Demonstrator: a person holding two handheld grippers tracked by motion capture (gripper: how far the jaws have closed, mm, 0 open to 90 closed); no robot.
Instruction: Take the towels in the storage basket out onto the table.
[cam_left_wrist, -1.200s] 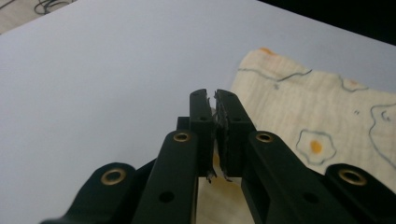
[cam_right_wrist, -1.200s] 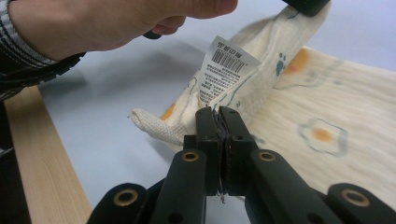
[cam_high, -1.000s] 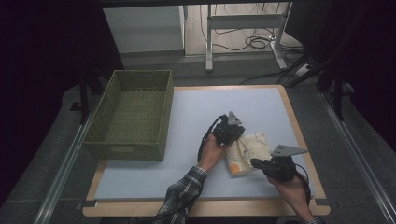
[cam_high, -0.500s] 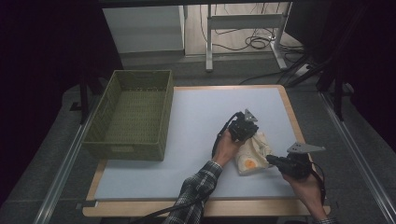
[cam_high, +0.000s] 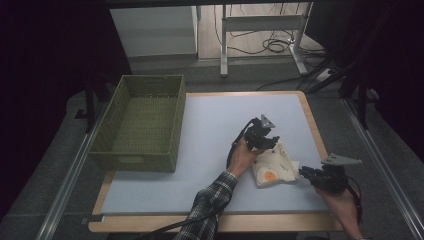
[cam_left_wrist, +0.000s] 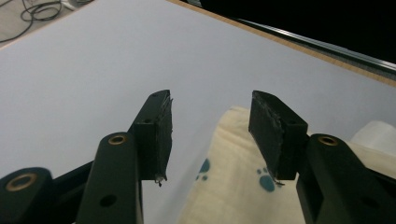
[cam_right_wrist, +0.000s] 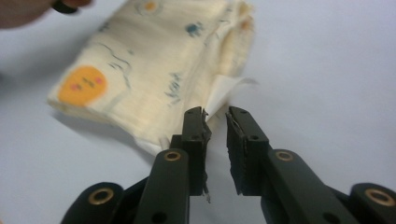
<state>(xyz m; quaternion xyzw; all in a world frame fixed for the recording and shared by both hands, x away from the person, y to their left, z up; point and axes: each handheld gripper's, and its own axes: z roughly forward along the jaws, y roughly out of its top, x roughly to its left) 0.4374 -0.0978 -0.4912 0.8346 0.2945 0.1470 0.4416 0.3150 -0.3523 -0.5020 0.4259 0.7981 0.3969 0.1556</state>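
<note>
A folded cream cloth (cam_high: 274, 167) with an orange spot and blue paw prints lies flat on the pale blue mat (cam_high: 210, 125), right of centre. My left gripper (cam_high: 264, 139) hovers over the cloth's far edge. In the left gripper view its jaws (cam_left_wrist: 210, 121) have just been opening and stand wide, with the cloth (cam_left_wrist: 233, 182) lying under them untouched. My right gripper (cam_high: 306, 173) sits just right of the cloth. Its jaws (cam_right_wrist: 215, 122) have just been opening to a narrow gap with nothing in it, and the cloth's white corner (cam_right_wrist: 226, 88) lies just past the tips.
A green woven basket (cam_high: 142, 122) stands on the mat's left side with nothing in it. The table's wooden rim (cam_high: 312, 125) runs close along the right of the cloth. Table legs and cables lie on the floor beyond the far edge.
Both grippers carried the cloth a little to the right, then opened off it. The right gripper has drawn back to the right of the cloth; the cloth now lies flat.
</note>
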